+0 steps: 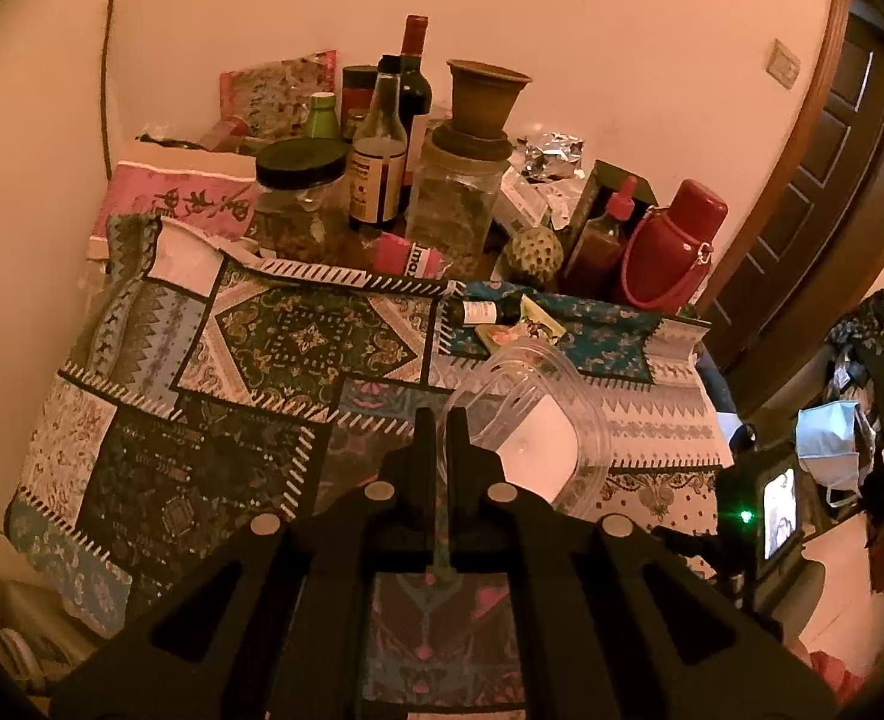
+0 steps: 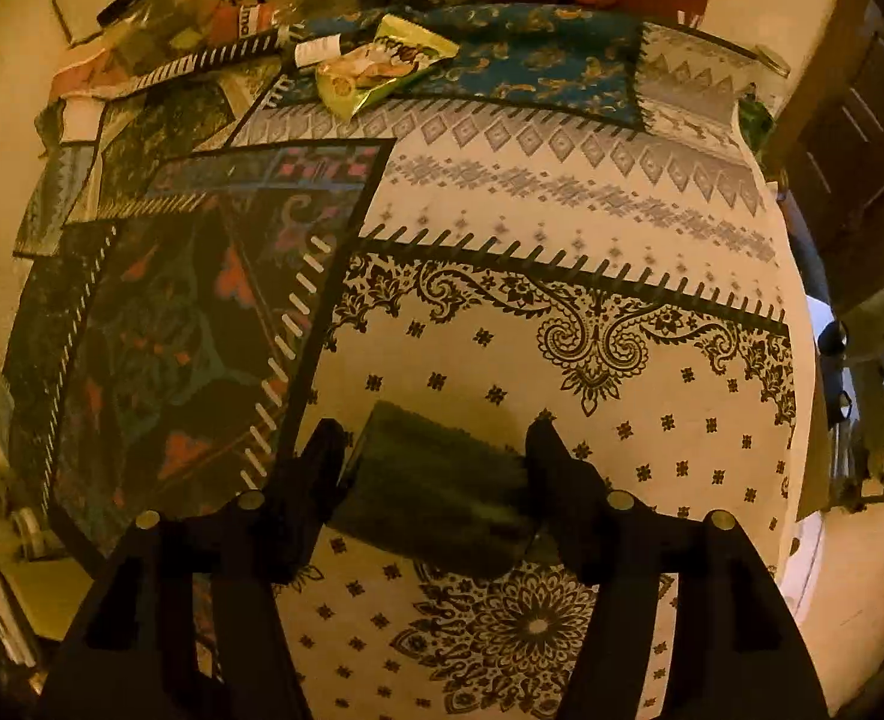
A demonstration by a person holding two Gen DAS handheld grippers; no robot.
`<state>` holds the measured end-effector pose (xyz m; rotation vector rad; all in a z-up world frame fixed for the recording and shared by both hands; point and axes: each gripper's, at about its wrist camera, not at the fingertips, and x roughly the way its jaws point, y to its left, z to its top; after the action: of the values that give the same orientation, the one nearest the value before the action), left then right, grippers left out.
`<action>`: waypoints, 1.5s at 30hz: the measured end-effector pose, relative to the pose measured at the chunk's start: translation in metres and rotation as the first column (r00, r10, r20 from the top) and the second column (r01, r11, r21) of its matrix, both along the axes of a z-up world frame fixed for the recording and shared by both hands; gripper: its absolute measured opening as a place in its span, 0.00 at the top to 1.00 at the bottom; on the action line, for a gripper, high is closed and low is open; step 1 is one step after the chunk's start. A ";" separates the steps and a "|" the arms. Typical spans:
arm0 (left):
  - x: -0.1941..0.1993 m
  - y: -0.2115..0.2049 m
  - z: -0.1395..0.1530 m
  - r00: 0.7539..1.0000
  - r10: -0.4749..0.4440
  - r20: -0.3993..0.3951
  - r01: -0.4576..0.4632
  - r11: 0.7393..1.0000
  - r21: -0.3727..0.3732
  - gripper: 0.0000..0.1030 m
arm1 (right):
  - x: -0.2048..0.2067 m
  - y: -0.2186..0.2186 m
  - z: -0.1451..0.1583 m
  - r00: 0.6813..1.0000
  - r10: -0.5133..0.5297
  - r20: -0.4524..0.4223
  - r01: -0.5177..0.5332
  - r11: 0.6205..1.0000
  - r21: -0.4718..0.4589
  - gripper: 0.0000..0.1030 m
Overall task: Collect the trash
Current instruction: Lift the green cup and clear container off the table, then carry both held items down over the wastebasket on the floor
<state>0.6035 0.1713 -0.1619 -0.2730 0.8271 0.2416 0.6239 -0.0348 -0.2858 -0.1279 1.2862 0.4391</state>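
- Left tongs [image 1: 441, 420] we see clenched on the rim of a clear plastic container [image 1: 538, 420], tilted above the patterned cloth [image 1: 214, 420].
- Right tongs [image 2: 436, 438] stand released, pointing steeply down, a dark flat packet [image 2: 436, 486] between the fingers; whether they touch it we cannot tell.
- A green snack wrapper [image 2: 382, 69] lies well beyond, by the cluttered far edge.
- Bare tabletop cloth between gives open room.

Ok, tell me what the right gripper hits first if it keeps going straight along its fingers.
Most likely the dark green packet lying between the right gripper's open fingers, on the patterned tablecloth. Whether the pads already touch it is unclear.
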 end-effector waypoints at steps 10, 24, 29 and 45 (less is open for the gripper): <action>-0.012 -0.038 0.026 0.998 -0.005 0.058 0.003 0.999 0.037 0.99 | -0.017 -0.056 0.069 0.989 -0.084 0.118 0.068 0.988 0.138 0.46; -0.114 -0.091 0.071 0.982 0.101 0.159 -0.105 0.994 0.018 0.99 | -0.068 -0.076 0.160 0.955 -0.014 0.297 -0.062 0.968 0.243 0.47; -0.146 -0.088 0.073 0.981 0.114 0.157 -0.119 0.993 0.020 0.99 | -0.096 -0.071 0.165 0.954 0.000 0.298 -0.081 0.962 0.259 0.47; -0.290 -0.060 0.052 0.992 0.013 0.129 -0.012 1.000 -0.011 0.99 | -0.264 -0.046 0.160 0.959 -0.064 0.277 -0.007 0.968 0.250 0.48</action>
<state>0.3137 0.1115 -0.1095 -0.3005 0.6992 0.2291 0.3601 -0.0804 -0.1261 0.0397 0.9410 0.5334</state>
